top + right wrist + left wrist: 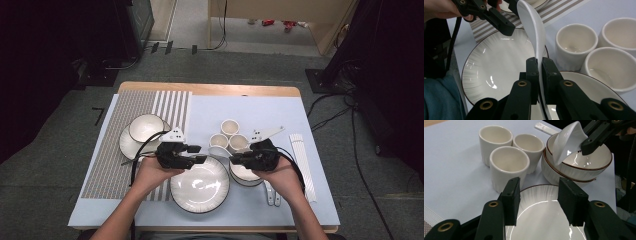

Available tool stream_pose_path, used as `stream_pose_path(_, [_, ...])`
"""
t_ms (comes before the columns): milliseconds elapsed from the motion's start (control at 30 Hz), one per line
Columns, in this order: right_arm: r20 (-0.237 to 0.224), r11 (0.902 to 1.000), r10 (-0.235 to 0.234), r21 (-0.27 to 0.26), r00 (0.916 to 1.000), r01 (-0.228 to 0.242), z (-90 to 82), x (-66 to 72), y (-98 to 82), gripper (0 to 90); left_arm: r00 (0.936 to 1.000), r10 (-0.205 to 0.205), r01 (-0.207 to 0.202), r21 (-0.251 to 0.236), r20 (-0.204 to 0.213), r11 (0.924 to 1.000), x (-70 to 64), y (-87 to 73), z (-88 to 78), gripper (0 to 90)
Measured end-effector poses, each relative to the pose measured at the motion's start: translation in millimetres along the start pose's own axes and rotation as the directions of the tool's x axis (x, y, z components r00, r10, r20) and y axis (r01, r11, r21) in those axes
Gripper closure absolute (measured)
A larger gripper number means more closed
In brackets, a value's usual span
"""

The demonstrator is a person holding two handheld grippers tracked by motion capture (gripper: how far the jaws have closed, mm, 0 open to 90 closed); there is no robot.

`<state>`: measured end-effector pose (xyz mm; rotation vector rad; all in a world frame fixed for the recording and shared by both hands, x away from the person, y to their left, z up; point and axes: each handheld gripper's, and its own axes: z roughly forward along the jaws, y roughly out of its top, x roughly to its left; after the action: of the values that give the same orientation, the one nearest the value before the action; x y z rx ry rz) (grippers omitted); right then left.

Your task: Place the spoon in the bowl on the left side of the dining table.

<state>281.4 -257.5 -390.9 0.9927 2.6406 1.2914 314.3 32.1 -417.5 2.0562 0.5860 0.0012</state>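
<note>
The left tongs (539, 202) stand half open and empty over the plate (199, 187), probably ready to take the spoon (534, 32). The right tongs (539, 75) clamp that spoon on edge above two stacked bowls (574, 167). Three cups (509, 162) stand behind on the table (250, 107).

Left gripper (200, 154) jaws apart; right gripper (234, 160) jaws clamped.

Setting: recording lab or studio. Evidence: wooden table (210, 90) on grey carpet (240, 67); black equipment stands at upper left and right of the frame; loose cables (345, 112) trailing across the floor at right; tableware staged on mats.
</note>
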Motion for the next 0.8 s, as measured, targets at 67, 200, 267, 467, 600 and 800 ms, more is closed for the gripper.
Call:
stream_pose_path(67, [-0.002, 1.0, -0.005, 0.001, 1.0, 0.005, 1.4, 0.8, 0.2, 85.0, 1.0, 0.005, -0.005, 0.003, -0.001, 1.0, -0.6, 0.1, 0.3, 53.5])
stream_pose_path(200, [-0.009, 1.0, -0.005, 0.006, 0.9999, 0.005, 3.3, 3.5, 0.9, 85.0, 0.9999, 0.012, -0.012, 0.003, -0.006, 0.9999, -1.7, 0.3, 0.9, 54.2])
stream_pose_path(267, [-0.011, 0.9999, -0.007, 0.007, 0.9999, 0.007, 4.2, 4.1, 1.1, 85.0, 0.9999, 0.011, -0.011, 0.002, -0.005, 0.9999, -1.8, 0.4, 1.0, 54.3])
stream_pose_path(467, [-0.02, 0.9997, -0.016, 0.018, 0.9997, 0.016, 7.7, 7.0, 1.5, 85.0, 0.9999, 0.014, -0.014, 0.001, -0.003, 0.9999, -2.8, 0.7, 1.5, 55.0])
stream_pose_path(600, [-0.023, 0.9996, -0.019, 0.022, 0.9996, 0.019, 9.2, 8.1, 1.6, 85.0, 0.9998, 0.02, -0.02, -0.001, 0.001, 0.9998, -3.6, 1.0, 1.6, 56.8])
stream_pose_path(800, [-0.027, 0.9993, -0.023, 0.028, 0.9994, 0.024, 10.7, 9.0, 1.6, 85.0, 0.9997, 0.024, -0.024, -0.002, 0.007, 0.9997, -4.8, 1.4, 2.4, 59.5])
